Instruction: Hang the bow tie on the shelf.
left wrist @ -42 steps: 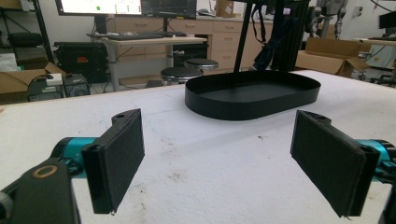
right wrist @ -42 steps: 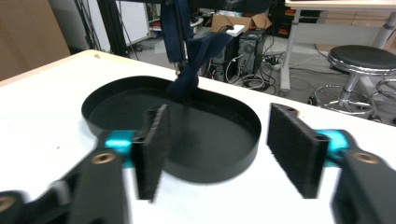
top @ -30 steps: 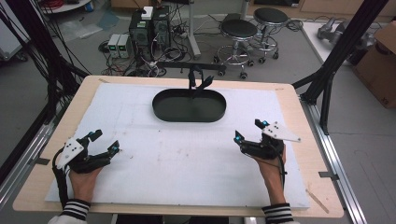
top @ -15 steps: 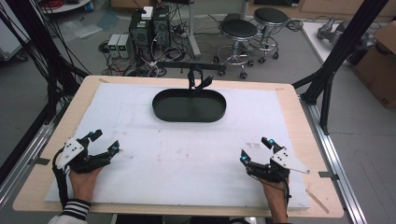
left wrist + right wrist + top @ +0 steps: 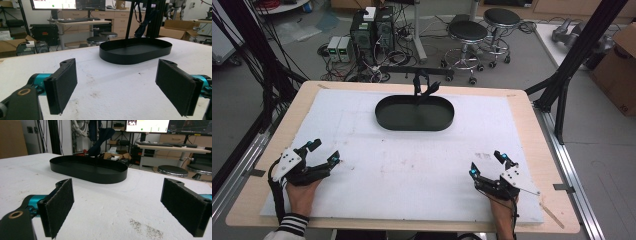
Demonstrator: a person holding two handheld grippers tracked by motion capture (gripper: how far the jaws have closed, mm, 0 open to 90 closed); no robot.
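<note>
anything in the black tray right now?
No. In the high view the black tray shows bare floor, and both gripper views look the same.

My left tongs (image 5: pixel 323 153) were black, with a grey three-cornered plate on top and teal tips. Their jaws carried flat, black, felt-like pads (image 5: pixel 63 86) on teal barrels, and a brass-ringed hole marked the black body. My right tongs (image 5: pixel 486 164) looked the same. A black cable trailed from each. My left cuff (image 5: pixel 292 224) was striped black and white.
</note>
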